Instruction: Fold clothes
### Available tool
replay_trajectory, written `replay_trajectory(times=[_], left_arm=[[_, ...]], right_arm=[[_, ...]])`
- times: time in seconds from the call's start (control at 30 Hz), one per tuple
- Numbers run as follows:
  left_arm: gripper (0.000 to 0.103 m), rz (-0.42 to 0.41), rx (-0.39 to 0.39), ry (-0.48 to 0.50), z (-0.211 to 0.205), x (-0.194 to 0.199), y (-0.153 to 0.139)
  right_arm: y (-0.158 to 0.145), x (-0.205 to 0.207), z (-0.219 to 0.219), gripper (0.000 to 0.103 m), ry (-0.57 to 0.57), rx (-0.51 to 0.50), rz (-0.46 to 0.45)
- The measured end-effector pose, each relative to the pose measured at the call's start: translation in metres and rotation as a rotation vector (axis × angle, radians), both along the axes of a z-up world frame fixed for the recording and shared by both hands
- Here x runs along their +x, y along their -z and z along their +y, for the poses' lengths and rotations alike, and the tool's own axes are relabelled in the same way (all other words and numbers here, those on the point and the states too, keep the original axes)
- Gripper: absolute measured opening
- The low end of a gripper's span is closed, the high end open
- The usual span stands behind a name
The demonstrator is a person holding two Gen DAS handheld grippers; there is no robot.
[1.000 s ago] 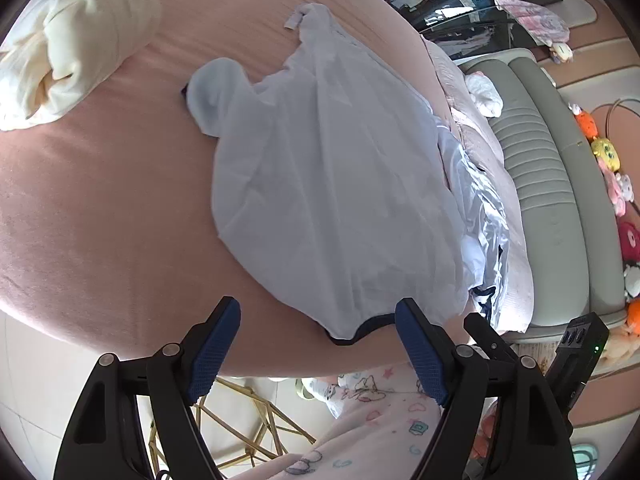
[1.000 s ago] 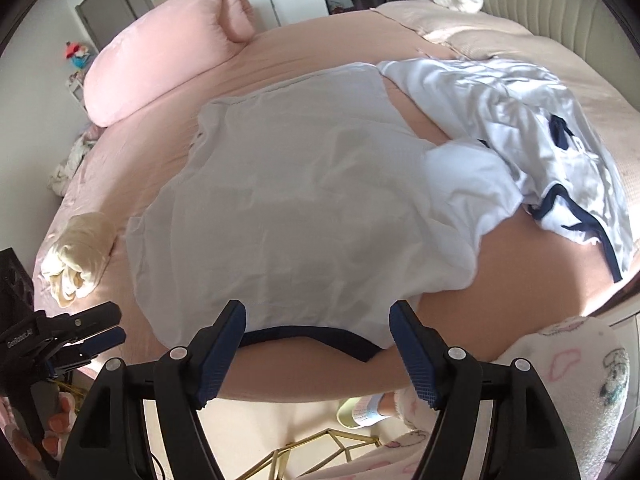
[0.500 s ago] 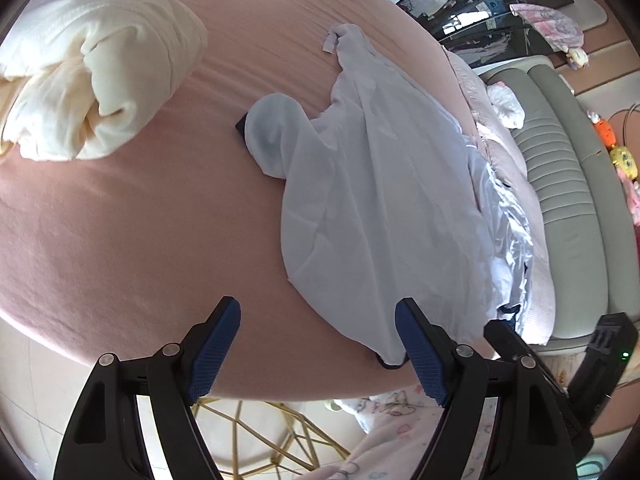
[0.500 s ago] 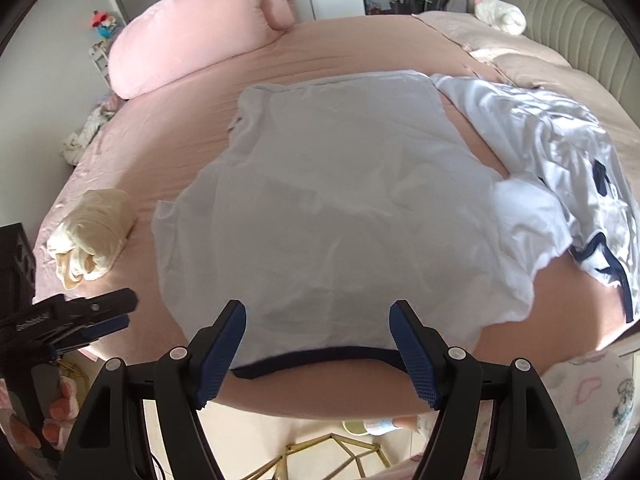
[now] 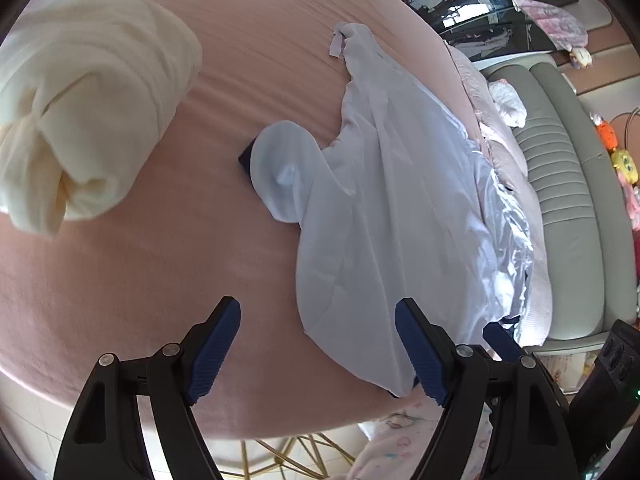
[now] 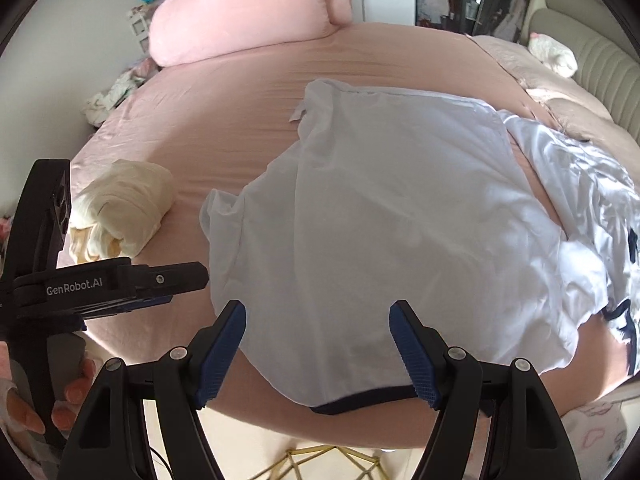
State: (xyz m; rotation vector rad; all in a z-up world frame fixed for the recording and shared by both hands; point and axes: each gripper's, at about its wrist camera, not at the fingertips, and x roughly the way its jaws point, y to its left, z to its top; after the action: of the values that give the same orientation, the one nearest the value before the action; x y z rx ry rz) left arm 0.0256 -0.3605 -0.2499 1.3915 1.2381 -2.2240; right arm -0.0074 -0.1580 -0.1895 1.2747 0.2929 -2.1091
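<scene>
A pale blue shirt (image 6: 384, 216) lies spread flat on the pink bed (image 6: 224, 128), its navy-trimmed neckline at the bed's near edge. One short sleeve (image 5: 280, 172) sticks out from the shirt's body toward a rolled cream garment (image 5: 84, 120), which sits on the sheet well apart from the shirt. On the shirt's other side, touching and partly overlapping it, lies a rumpled white garment with navy trim (image 6: 592, 208). Beyond the shirt, at the far edge of the bed, rests a large pink pillow (image 6: 248, 20).

The right gripper (image 6: 318, 350) hangs over the shirt's collar end with its jaws spread wide and nothing between the blue pads. The left gripper (image 5: 318, 350) is likewise wide open and empty (its right pad overlaps the shirt's near corner in the left wrist view, though contact cannot be told). A hand (image 6: 48, 392) holds its handle.
</scene>
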Motion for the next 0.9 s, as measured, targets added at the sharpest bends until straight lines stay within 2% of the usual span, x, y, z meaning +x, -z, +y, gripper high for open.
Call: replay_trajectory(times=[0.07,0.13,0.33,0.53,0.67,0.8,0.9], left_arm=[[0.079,-0.012,-0.008,0.009,-0.004,-0.003,0.002],[0.079,-0.002,0.015,-0.003,-0.011,-0.004,0.006],[0.079,0.073,0.188,-0.086,-0.038,-0.011,0.019],[0.079,0.084,0.184,-0.069,-0.052,-0.029,0.014],[0.079,0.067,0.215,-0.08,-0.061,-0.036,0.02],[0.079,0.055,0.207,-0.054,-0.061,-0.044,0.023],[0.079,0.041,0.174,-0.006,-0.054,-0.047,0.027]], right_arm=[[0.006,0.001,-0.003,0.074,0.002,-0.052,-0.05],[0.011,0.0,-0.009,0.074,-0.02,-0.064,-0.068],[0.017,0.006,-0.032,0.074,-0.105,-0.035,0.042],[0.026,0.011,-0.047,0.074,-0.191,-0.022,0.139],[0.036,0.013,-0.052,0.074,-0.156,-0.017,0.122],[0.046,0.023,-0.07,0.074,-0.165,0.057,0.142],[0.05,0.029,-0.081,0.074,-0.184,0.074,0.143]])
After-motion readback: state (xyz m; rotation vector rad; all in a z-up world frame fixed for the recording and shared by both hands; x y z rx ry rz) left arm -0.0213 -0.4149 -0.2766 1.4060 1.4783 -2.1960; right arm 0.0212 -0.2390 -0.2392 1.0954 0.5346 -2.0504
